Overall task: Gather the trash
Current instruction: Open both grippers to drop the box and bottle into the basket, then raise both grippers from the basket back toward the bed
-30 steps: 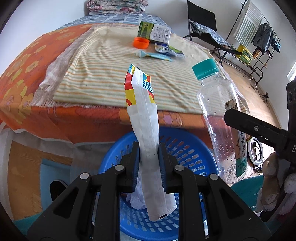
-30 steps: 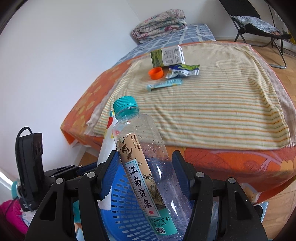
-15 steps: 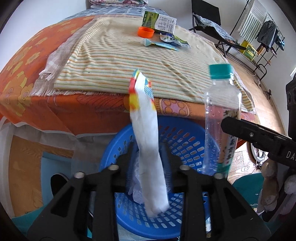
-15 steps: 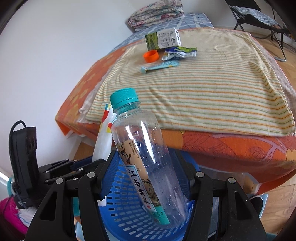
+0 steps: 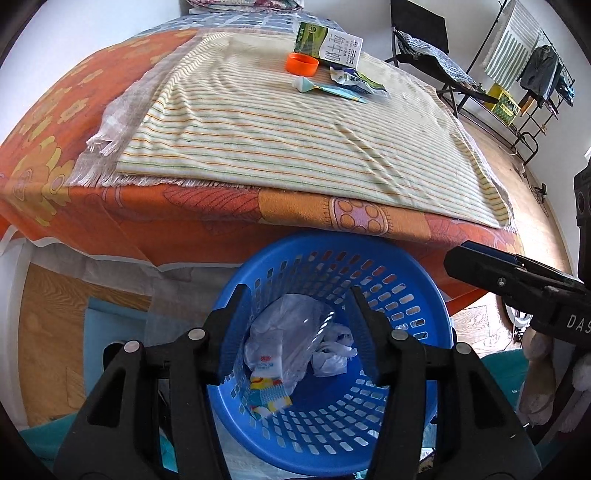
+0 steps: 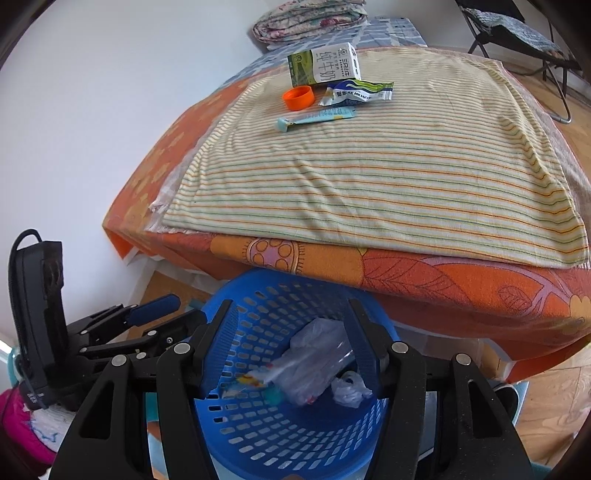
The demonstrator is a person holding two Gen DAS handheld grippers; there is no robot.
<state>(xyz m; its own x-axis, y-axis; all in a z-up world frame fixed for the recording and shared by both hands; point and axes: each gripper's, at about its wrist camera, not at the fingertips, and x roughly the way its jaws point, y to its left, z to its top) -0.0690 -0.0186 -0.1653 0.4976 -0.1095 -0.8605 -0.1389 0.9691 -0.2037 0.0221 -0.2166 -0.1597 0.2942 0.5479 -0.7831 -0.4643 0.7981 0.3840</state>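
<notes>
Now both grippers are held over the blue perforated basket (image 5: 417,280), which sits on the floor against the edge of the bed. The left gripper (image 5: 299,332) is released: its jaws have just been opening and nothing is pinched between them. The right gripper (image 6: 290,341) is also spread with nothing gripped, its fingers framing the basket's inside.

Inside the basket, the white snack wrapper (image 5: 267,373) with a red, yellow and blue printed end is seen lying on the bottom, beside crumpled clear plastic bags (image 5: 330,356). The clear water bottle (image 6: 314,363) is seen in the basket too, blurred in the right wrist view, its teal cap low among the bags.

On the striped cloth (image 6: 369,173) spread over the orange floral bedcover (image 5: 44,158), more trash is left at the far end: a green and white milk carton (image 6: 323,68), an orange cap (image 6: 298,98) just in front of it, a crumpled foil wrapper (image 6: 360,92) beside the cap, and a light blue tube (image 6: 317,118) nearer the basket. A folded blanket (image 6: 310,16) is seen at the head of the bed.
</notes>
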